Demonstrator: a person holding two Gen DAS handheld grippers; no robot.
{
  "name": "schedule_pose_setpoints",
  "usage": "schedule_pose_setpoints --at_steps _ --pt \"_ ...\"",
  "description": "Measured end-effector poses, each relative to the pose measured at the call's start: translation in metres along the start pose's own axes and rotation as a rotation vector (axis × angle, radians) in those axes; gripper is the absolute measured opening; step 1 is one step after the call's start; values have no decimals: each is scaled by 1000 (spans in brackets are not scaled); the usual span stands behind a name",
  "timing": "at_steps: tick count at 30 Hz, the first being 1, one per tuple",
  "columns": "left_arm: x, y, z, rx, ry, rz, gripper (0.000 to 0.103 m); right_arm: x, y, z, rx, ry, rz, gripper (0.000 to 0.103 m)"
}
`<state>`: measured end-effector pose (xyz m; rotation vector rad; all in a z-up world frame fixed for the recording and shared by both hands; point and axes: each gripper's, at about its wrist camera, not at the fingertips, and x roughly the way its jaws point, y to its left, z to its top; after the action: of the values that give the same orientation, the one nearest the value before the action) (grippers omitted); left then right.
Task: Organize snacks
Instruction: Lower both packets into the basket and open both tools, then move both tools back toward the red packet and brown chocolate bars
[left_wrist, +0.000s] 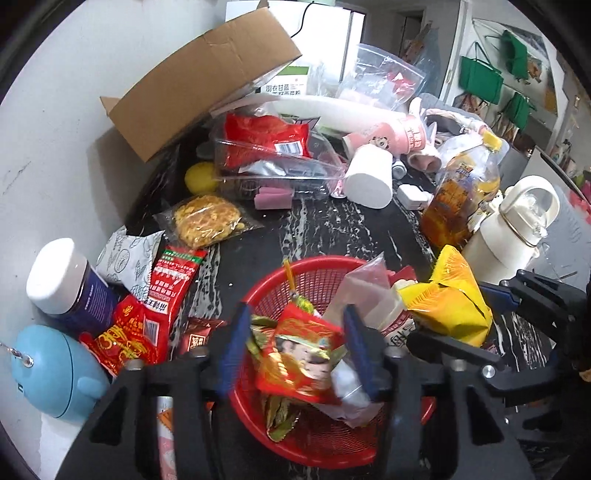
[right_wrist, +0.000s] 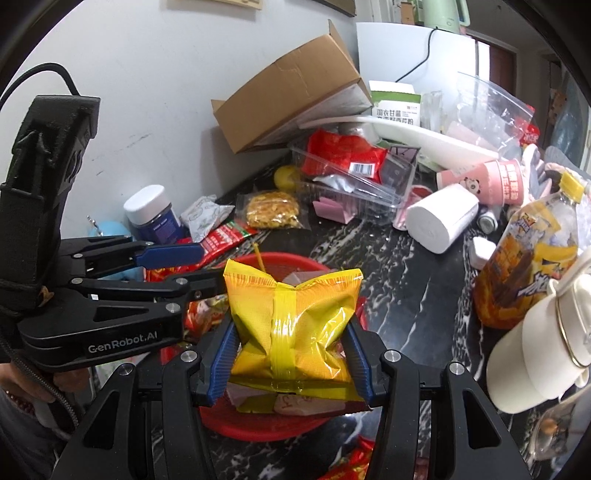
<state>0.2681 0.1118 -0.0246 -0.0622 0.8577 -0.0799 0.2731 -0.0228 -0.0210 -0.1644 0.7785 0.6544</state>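
Two tools over the red basket (left_wrist: 325, 269) on the dark worktop (left_wrist: 332, 229); left tool (left_wrist: 295, 347) has pads apart w/ a red-gold snack packet (left_wrist: 301, 358) loose between them, inside the basket; right tool (right_wrist: 291, 354) is clamped on a puffy yellow snack bag (right_wrist: 295, 314) above the rim; risks: yellow bag dropped early could land on the rim & slide onto the worktop; left tool close by, so tools may knock; basket's light, could tip.

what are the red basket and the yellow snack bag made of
Red basket: looks like moulded plastic, with a fine open mesh wall and slight sheen. Yellow snack bag: probably thin plastic film, glossy, creased, with crimped end seals.
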Motion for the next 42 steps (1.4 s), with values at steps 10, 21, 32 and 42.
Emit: schedule_pose_setpoints --at_steps 10,21,32,42 --pt "-15 10 -4 -25 -21 68 59 8 3 0 -12 9 22 55" --pt "-22 15 -10 -32 -14 81 59 22 5 -4 -18 60 9 69" --pt "-52 -5 -9 4 -66 61 59 -11 7 -2 -15 6 -24 69" --pt "-96 -31 -9 37 -147 40 59 -64 14 -2 -33 -87 -70 69"
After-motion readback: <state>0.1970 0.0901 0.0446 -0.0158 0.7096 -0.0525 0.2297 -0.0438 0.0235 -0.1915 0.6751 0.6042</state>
